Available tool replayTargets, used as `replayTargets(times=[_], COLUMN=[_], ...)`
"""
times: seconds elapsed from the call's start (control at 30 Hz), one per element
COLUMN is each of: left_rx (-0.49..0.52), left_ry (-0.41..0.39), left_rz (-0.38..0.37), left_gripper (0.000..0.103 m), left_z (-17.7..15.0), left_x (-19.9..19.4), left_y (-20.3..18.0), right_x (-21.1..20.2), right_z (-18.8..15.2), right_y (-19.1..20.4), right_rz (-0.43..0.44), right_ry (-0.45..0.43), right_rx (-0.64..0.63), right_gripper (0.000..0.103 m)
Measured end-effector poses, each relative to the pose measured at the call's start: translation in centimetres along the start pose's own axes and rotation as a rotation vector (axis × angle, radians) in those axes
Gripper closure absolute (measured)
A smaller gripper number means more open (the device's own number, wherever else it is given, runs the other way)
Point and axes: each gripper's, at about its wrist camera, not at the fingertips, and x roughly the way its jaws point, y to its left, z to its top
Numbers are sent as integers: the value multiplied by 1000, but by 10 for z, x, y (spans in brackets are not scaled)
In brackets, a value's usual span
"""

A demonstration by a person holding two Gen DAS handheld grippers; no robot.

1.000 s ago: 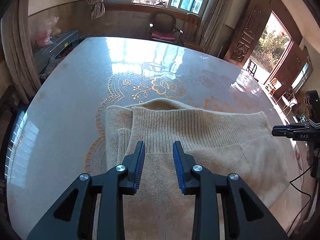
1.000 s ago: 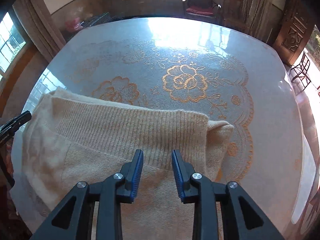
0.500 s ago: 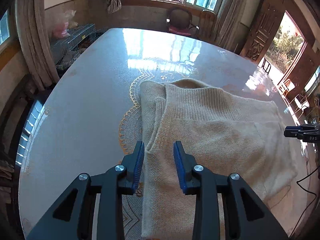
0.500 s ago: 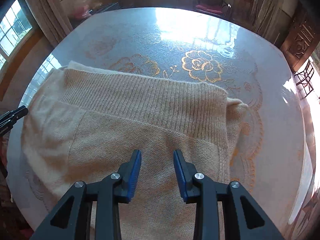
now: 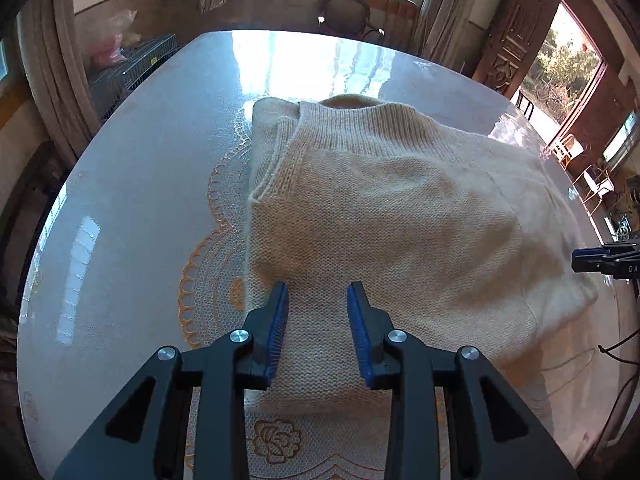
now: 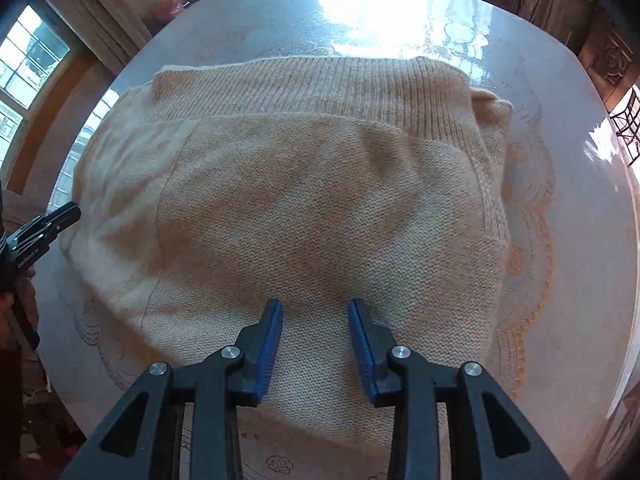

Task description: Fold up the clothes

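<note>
A cream knitted wool sweater (image 5: 384,208) lies folded into a thick rectangular bundle on the glossy round desk with an orange lace-pattern cover (image 5: 132,216), its ribbed band along the far edge. The left tongs (image 5: 318,300) and right tongs (image 6: 315,316) both hover over its near edge, blue pads parted, grasping nothing. The bundle fits either a finished fold or one awaiting another halving; whichever it is, any further handling should pinch all layers together at the corners and keep the edges squared so the stack does not slide apart.
</note>
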Motion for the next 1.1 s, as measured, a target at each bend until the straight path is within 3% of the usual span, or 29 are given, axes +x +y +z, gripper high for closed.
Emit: replayTargets(times=[0.07,0.13,0.27,0.43,0.5,0.6,0.67,0.77,0.8,0.93,1.0,1.1], left_rx=[12,56,118,72,53,26,15,12,21,-63,-54,-62], left_ry=[-15,9,65,24,-13,-67,13,39,42,-93,-113,-72], left_rz=[-52,-56,25,5,0,-9,52,64,90,16,8,-1], left_gripper=[70,70,70,70,69,64,64,64,64,64,63,62], left_z=[-6,-14,-31,-24,-17,-6,-1,-5,-4,14,32,62], left_x=[-6,-4,14,3,-3,-12,9,25,24,-9,-13,5], left_y=[-10,-24,-36,-28,-25,-21,-17,-10,-11,-2,-5,-8], right_x=[-10,-10,11,-3,-19,-27,-18,17,16,-3,-12,-5], right_z=[-12,-25,-42,-50,-44,-25,-16,-2,-2,5,13,32], right_y=[2,1,-17,-38,-36,-31,-36,-48,-49,-49,-42,-34], right_rz=[46,31,-10,54,67,-30,-51,-146,-144,-111,-71,-40], right_ry=[-7,6,53,23,-42,-103,-80,0,-6,-47,-78,-74], right_rx=[2,7,34,128,136,110,108,91,81,101,87,66], right_gripper=[69,69,68,69,69,68,68,68,68,68,68,68])
